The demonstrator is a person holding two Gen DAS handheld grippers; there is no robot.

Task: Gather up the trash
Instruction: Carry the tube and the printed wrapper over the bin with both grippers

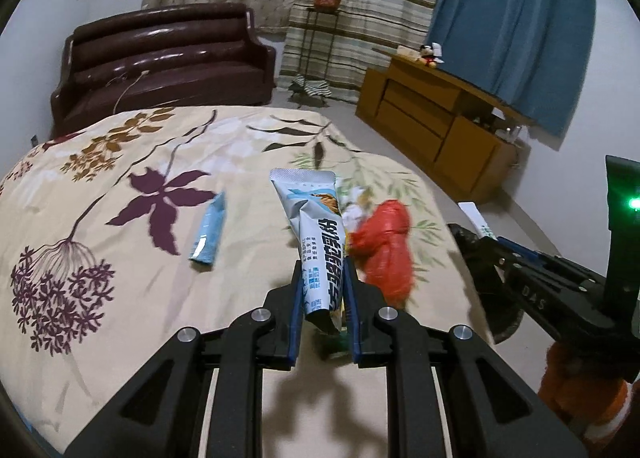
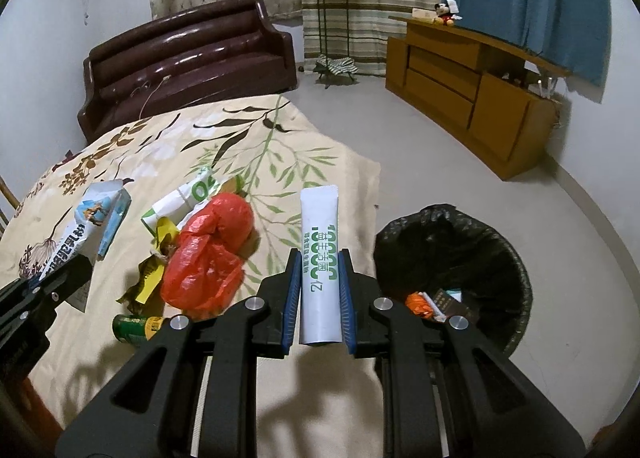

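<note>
Two black two-finger grippers each pinch a glossy foil sachet above the matte floral bedspread (image 2: 120, 146). The left gripper (image 1: 322, 278) clamps its blue ribbed pads on a creased pale-blue printed snack pouch (image 1: 316, 242). The right gripper (image 2: 319, 274) squeezes a flat white stick packet with green lettering (image 2: 320, 258). On the spread lie a crumpled shiny red plastic bag (image 2: 208, 254), a slim blue wrapper (image 1: 209, 234) and a green tin can (image 2: 134, 328). Beside the bed stands a round bin lined with wrinkled black film (image 2: 460, 242).
</note>
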